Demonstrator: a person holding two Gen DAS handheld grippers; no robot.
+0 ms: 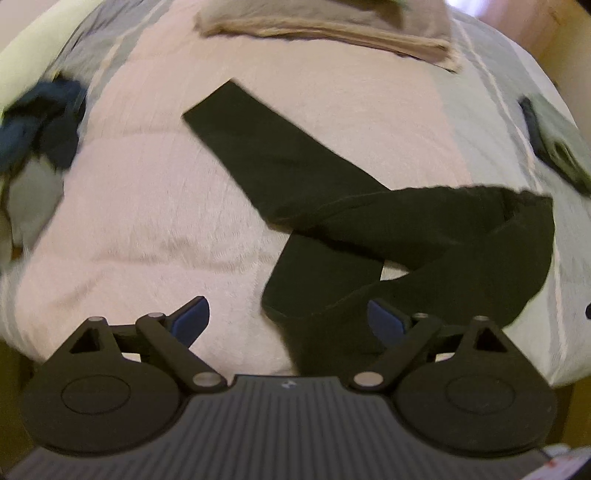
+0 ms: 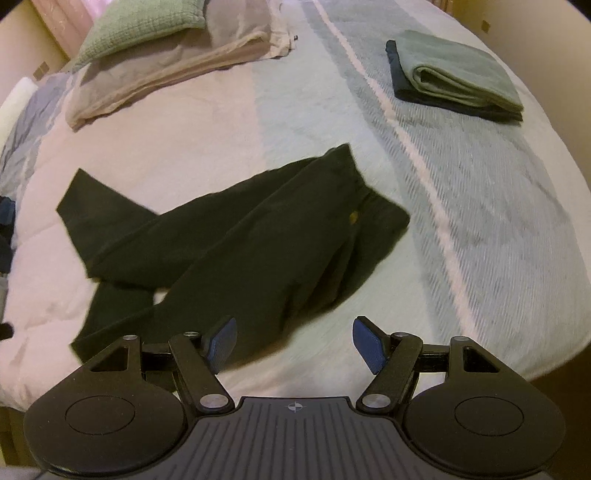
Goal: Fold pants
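The black pants point(image 2: 236, 236) lie crumpled on the bed point(image 2: 480, 206), legs crossed, their long axis running from 10 o'clock to 3 o'clock in the left view. The left hand-held gripper point(image 1: 288, 321) hangs wide open and empty over a leg end at 12 o'clock, nearer than the right hand-held gripper point(image 2: 291, 343), also wide open and empty. No containers show.

Bedspread point(image 2: 461, 177) — folded towels point(image 2: 458, 75) (green), pillow point(image 2: 144, 27)
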